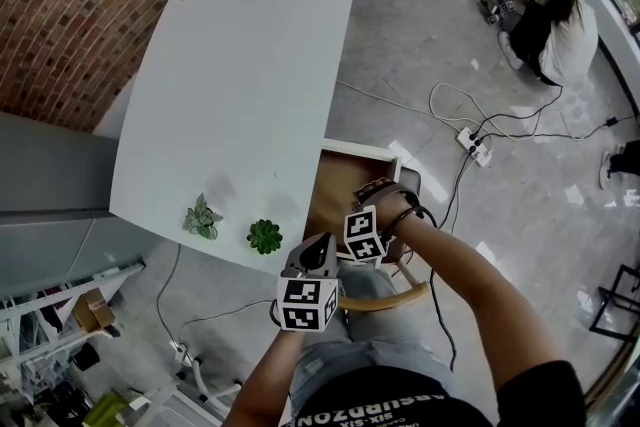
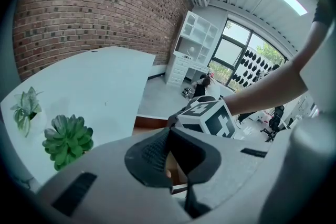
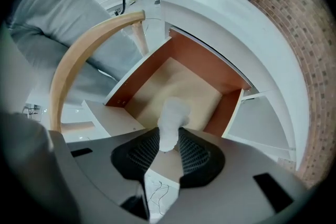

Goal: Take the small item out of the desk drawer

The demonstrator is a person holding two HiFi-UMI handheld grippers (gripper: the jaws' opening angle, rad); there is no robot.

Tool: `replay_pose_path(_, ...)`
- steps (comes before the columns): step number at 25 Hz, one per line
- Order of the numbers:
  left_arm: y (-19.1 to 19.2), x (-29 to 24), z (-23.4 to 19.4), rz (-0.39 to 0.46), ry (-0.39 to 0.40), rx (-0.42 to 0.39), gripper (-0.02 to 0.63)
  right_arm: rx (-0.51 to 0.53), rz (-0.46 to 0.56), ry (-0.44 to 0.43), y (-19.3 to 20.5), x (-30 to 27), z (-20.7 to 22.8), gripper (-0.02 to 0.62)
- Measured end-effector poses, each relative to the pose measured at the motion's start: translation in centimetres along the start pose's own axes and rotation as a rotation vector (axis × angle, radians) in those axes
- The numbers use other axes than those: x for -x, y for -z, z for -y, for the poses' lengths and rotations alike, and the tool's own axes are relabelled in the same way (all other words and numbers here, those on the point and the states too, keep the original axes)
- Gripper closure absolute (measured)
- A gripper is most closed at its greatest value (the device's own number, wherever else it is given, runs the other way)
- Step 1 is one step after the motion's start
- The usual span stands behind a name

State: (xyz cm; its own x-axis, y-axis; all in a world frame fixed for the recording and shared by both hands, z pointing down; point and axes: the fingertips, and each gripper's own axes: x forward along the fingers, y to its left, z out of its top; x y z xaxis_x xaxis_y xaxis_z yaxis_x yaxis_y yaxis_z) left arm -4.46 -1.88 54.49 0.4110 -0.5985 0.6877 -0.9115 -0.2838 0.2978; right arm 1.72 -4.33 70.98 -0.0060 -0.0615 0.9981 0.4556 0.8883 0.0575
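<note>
While the right gripper [image 3: 169,143] is clamped on the small white item [image 3: 174,115], the piece's long axis runs straight out past the tips, over the floor of the open drawer [image 3: 207,68]. The left gripper [image 2: 169,144], slightly parted and empty, hangs beside the bench [image 1: 240,65] edge, so I'd judge the lift-out belongs to the right.

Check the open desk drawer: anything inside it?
The visible drawer floor is bare pale wood. The only item, a white lump, is clamped in the right gripper over it. The near end is covered by that gripper's body.
</note>
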Motion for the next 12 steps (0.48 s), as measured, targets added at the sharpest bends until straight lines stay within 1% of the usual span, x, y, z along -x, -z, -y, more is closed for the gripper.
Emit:
replay_pose_path(7, -0.5, 0.5, 0.5, 0.002, 0.004, -0.013, 0.606, -0.081, 0.056, 0.007, 0.0, 2.0, -0.5, 0.488)
replay_pose_path(12, -0.9, 0.8, 0.7, 0.006, 0.001, -0.028, 0.606, -0.192, 0.115, 0.0, -0.3, 3.5, -0.7, 0.488)
